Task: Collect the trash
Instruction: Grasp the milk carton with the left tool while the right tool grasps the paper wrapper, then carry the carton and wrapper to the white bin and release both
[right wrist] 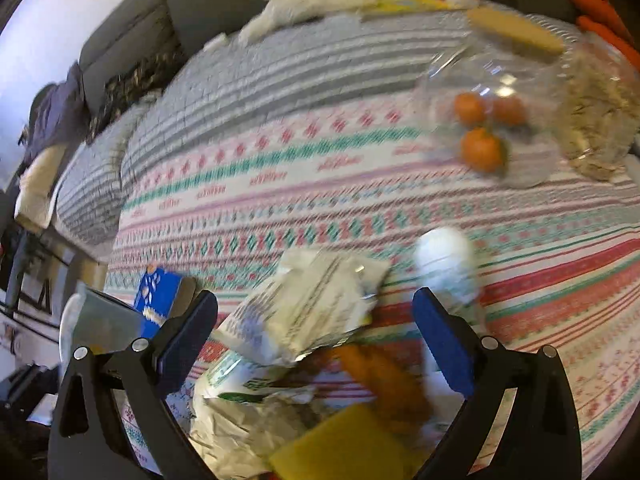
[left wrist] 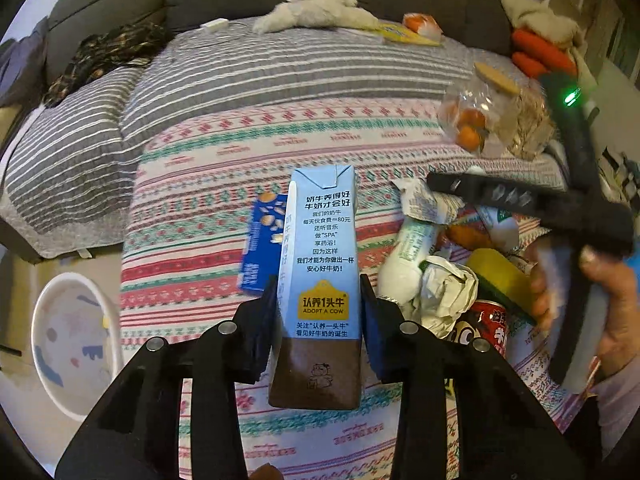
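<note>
A tall blue-and-brown milk carton [left wrist: 322,232] stands upright between my left gripper's [left wrist: 320,304] blue pads, which press on both its sides, lifted a little off the patterned blanket [left wrist: 224,184]. My right gripper [right wrist: 316,320] is open above a pile of trash: a crumpled white wrapper [right wrist: 308,304], a white bottle [right wrist: 444,256], an orange wrapper [right wrist: 384,380] and a yellow piece [right wrist: 348,444]. Nothing is between its fingers. In the left wrist view the same pile [left wrist: 436,280] lies right of the carton, under the right gripper [left wrist: 452,188] that a hand [left wrist: 608,320] holds.
A white bin [left wrist: 76,340] stands on the floor at the left, below the blanket's edge. A blue box [left wrist: 260,240] lies behind the carton. A red can [left wrist: 486,328] sits by the pile. A clear bag of oranges [right wrist: 480,132] and plush toys [left wrist: 320,4] lie farther back.
</note>
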Motion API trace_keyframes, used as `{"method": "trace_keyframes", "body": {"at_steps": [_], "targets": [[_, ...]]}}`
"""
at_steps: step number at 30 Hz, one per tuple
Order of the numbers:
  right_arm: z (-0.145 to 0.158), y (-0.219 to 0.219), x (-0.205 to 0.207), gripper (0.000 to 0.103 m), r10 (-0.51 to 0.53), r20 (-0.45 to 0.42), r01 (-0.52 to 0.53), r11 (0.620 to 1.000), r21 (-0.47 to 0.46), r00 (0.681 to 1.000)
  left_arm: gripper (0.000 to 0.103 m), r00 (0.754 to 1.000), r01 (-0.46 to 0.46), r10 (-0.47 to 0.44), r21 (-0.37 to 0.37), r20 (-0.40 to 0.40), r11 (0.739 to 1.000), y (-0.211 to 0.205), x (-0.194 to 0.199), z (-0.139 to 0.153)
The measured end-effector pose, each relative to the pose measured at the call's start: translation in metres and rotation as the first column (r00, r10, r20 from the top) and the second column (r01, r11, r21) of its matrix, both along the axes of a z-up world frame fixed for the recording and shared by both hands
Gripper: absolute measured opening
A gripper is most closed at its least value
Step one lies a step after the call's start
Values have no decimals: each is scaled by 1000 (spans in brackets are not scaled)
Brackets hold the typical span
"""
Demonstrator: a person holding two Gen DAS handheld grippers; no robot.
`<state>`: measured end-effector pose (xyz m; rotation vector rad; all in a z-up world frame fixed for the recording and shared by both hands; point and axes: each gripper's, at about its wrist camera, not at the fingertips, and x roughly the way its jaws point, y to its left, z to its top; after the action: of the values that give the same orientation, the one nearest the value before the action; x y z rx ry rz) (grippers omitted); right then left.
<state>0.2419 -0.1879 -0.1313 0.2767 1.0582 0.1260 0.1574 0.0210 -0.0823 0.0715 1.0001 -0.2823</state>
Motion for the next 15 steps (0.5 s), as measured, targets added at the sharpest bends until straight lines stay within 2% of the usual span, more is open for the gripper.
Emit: {"method": "trace_keyframes", "body": {"at_steps": [3, 4, 5, 6, 8, 11, 15], "targets": [[-22, 9, 8, 94, -3, -80, 2, 1000, -14, 997, 36, 1000, -17, 17, -11, -2, 1000, 9, -2, 3], [-23, 9, 8, 91, -3, -84, 2, 1000, -12, 996, 36, 1000, -21, 21, -8, -2, 1000, 10, -1, 2], [-20, 11, 8, 74, 2, -64, -4, 999, -36, 998, 36, 1000, -25, 25, -6, -3, 1000, 12, 0, 1], [-18, 13, 8, 32, 28, -51, -29, 999, -21, 998, 36, 1000, -28, 28, -7, -3, 1000, 13, 0, 1], [-20, 8, 8, 11, 24, -68, -21, 999, 51, 997, 36, 999, -38, 37, -14, -3, 999, 15, 1, 0], [-12, 4, 3, 7, 4, -23, -3, 999, 32, 1000, 36, 999, -48, 48, -27, 10, 999, 18, 2, 3], [16, -1, -6, 7, -19, 94, 15, 999, 43, 995, 36, 996, -64, 67, -52, 60, 997, 18, 2, 11]]}}
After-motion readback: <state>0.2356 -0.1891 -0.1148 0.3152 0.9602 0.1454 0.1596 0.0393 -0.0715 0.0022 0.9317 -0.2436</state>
